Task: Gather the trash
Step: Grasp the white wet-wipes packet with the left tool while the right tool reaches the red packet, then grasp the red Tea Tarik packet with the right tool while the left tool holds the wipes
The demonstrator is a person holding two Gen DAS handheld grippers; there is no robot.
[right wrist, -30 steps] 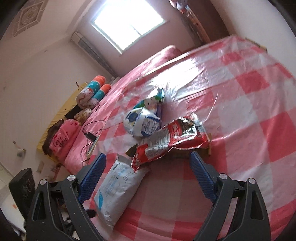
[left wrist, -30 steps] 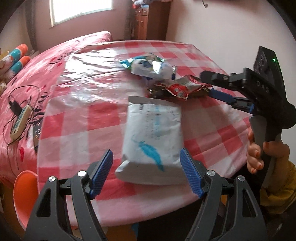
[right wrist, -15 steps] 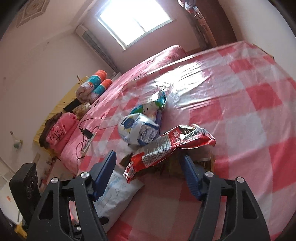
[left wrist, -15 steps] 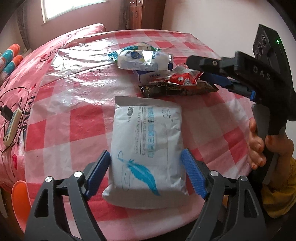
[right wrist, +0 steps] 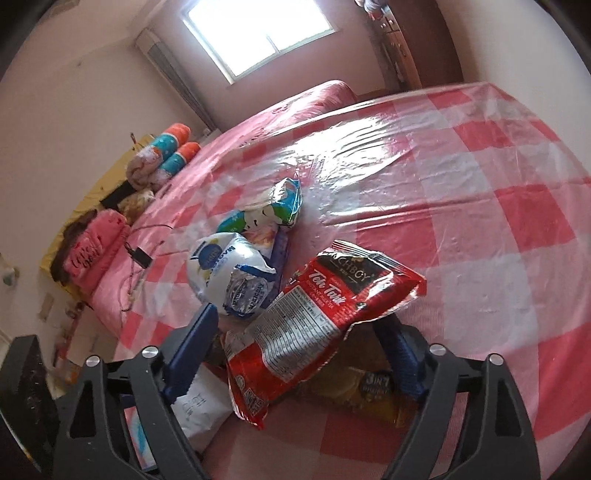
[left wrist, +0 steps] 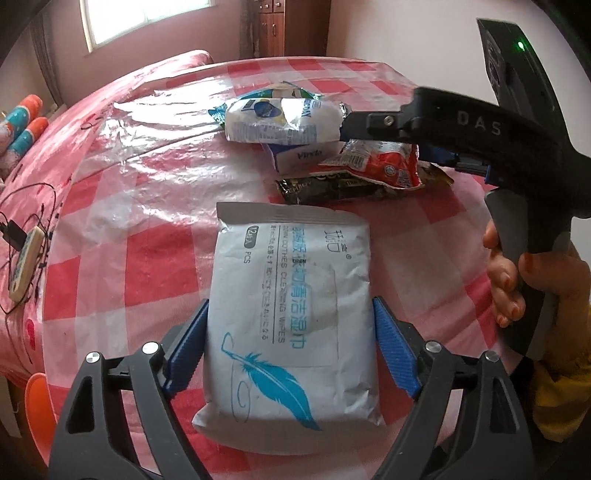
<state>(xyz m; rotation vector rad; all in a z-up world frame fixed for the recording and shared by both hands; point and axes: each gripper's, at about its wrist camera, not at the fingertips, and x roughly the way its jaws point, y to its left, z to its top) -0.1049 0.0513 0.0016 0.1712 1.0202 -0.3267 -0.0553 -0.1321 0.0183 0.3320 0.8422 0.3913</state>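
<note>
Left gripper point(left wrist: 290, 347): jaws wide, one blue pad on each side of the wipes pack point(left wrist: 291, 314). Left pad sits at the pack's edge; the right one looks just clear of it. Cannot tell whether either presses. A second ago the pads stood short of the pack; now they flank its lower half. Jaws widened a little early in that second, then held.
Wipes pack: white, blue feather print, flat on the table point(left wrist: 162, 266) near its front edge.
Right gripper point(right wrist: 299, 345): jaws wide, just opened further after a brief narrowing. The red snack bag point(right wrist: 314, 325) lies between the pads, not gripped. A second ago the bag lay ahead of the pads; now its lower end is down between them.
Right hand point(left wrist: 513, 284): wrapped round the gripper handle, seen from the left wrist camera.
Under the red bag: a dark flat wrapper point(left wrist: 347, 188), part covered by it.
Next out: white crumpled bag point(right wrist: 229, 273), touching the red bag's left side. A blue-and-white tissue pack point(left wrist: 299, 157) lies below it.
Farther: green-and-white wrapper point(right wrist: 273, 208) behind the white bag.
In the way: the right gripper's arm crosses over the red bag in the left wrist view.
Beyond the table: bed point(right wrist: 258, 118) with pink cover, charger point(right wrist: 138, 256) and cable on it, window point(right wrist: 258, 33).
</note>
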